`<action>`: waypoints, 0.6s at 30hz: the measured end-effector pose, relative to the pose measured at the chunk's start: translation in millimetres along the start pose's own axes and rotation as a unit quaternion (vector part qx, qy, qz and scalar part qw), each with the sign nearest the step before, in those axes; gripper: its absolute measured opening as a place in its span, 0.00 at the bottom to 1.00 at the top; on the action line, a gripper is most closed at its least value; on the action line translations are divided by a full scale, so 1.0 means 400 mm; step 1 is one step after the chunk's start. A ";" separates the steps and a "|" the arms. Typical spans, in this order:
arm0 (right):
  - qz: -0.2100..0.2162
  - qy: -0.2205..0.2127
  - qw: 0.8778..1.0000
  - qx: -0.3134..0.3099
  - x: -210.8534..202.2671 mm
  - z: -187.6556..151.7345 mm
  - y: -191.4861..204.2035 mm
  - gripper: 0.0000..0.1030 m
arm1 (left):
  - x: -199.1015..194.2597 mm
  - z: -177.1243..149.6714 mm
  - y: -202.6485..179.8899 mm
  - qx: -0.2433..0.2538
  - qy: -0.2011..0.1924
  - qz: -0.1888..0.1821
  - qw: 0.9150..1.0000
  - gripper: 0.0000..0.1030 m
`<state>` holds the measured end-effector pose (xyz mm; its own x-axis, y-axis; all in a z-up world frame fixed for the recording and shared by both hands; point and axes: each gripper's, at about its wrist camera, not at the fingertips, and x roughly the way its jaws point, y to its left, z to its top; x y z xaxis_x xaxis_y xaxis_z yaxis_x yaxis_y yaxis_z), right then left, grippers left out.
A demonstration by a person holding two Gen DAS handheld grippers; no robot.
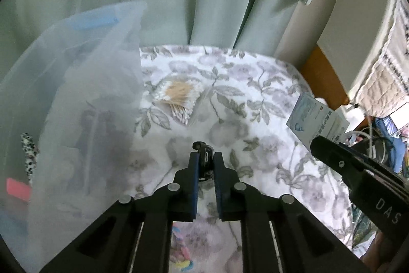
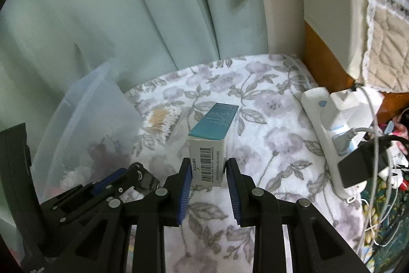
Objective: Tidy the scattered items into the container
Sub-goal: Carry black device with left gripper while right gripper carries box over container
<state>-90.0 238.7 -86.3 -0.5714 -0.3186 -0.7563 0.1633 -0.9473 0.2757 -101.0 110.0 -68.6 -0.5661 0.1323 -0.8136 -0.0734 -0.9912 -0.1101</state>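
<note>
Left wrist view: the left gripper point(image 1: 204, 157) pinches a small black clip-like gadget point(image 1: 203, 154) between nearly closed blue pads above the floral bedspread point(image 1: 255, 145). The translucent plastic container point(image 1: 76, 106) rises close on the left, blurring its contents. A bundle of cotton swabs point(image 1: 177, 97) lies just beside its wall. At right, the right gripper point(image 1: 332, 150) carries a white-and-teal box point(image 1: 315, 118).

Right wrist view: the right gripper point(image 2: 207, 170) clamps the box point(image 2: 213, 140) at its barcode end, fingers set box-width apart. Only here appear a white power strip point(image 2: 329, 134) with plugged chargers and a wooden bed frame point(image 2: 324, 63). Green curtains point(image 2: 127, 17) hang behind.
</note>
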 end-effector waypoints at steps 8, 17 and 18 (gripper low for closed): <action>0.006 -0.038 0.999 -0.004 -0.109 -0.009 0.042 0.29 | -0.118 0.000 0.016 -0.009 -0.039 -0.024 0.999 0.11; 0.015 -0.080 0.997 -0.014 -0.207 -0.014 0.099 0.29 | -0.257 0.001 0.022 -0.002 -0.092 -0.044 0.995 0.11; 0.016 -0.084 0.996 -0.016 -0.218 -0.014 0.107 0.29 | -0.275 0.003 0.029 -0.003 -0.100 -0.045 0.994 0.11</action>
<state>-28.8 225.8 -11.8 -0.6913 -0.3418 -0.6366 0.2086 -0.9379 0.2771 -40.5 83.9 20.5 -0.7091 0.2173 -0.6708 -0.1267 -0.9751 -0.1819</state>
